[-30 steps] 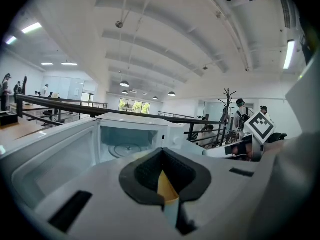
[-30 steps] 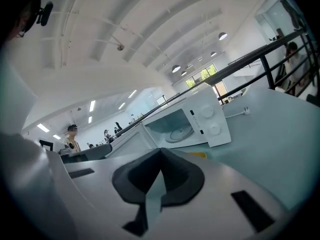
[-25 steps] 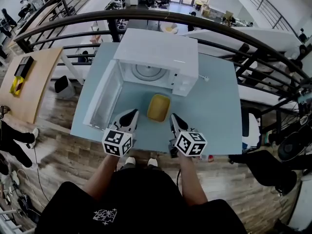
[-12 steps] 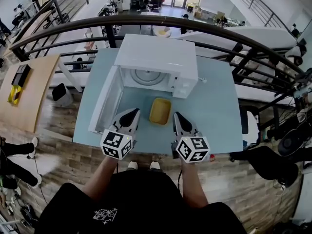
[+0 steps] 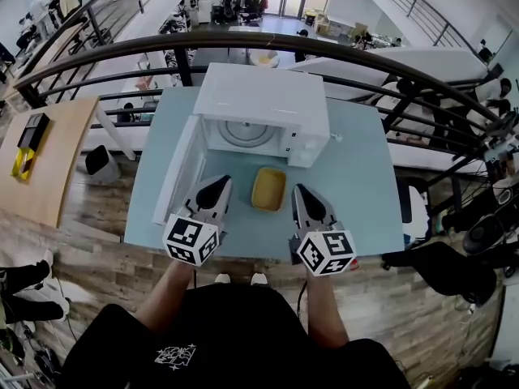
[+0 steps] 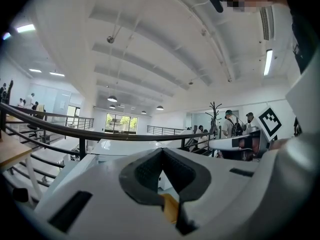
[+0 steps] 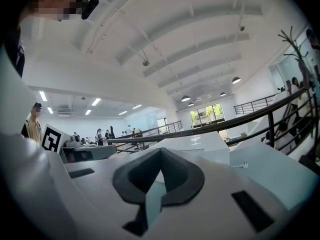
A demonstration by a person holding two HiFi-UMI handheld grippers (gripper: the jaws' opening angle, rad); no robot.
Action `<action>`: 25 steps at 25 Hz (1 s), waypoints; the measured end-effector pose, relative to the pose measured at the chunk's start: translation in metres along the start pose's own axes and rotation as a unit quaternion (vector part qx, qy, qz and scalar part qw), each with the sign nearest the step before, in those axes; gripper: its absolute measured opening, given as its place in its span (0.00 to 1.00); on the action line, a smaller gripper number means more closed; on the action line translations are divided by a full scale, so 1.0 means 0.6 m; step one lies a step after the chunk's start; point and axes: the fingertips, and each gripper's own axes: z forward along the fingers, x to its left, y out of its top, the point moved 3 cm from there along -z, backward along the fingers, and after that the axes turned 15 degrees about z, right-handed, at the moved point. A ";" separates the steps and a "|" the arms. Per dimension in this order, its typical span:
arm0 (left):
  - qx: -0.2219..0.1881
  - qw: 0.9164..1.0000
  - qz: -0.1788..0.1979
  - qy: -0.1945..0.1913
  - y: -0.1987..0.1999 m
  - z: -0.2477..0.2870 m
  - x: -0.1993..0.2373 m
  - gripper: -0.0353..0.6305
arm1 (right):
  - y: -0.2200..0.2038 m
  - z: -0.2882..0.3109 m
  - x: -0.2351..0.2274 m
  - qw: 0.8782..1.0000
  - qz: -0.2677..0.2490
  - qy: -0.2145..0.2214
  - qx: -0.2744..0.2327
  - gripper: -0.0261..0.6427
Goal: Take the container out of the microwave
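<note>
Both pairs of jaws are clenched tight with nothing in them. The left gripper point(image 5: 215, 190) and right gripper point(image 5: 302, 192) hang level above the table's point(image 5: 365, 185) near edge. Between them, clear of both, the yellow container point(image 5: 268, 189) sits on the table, just before the microwave point(image 5: 263, 96) at the far edge, whose door point(image 5: 180, 170) hangs open.

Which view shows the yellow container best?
The head view: the whole container lies on the table before the open microwave. The left gripper view catches only a yellow sliver; the right gripper view shows none.
</note>
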 end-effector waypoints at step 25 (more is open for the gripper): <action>-0.017 1.000 0.004 0.000 0.003 -0.007 0.037 0.06 | -0.002 0.004 0.005 1.000 -0.006 -0.017 -0.014 0.05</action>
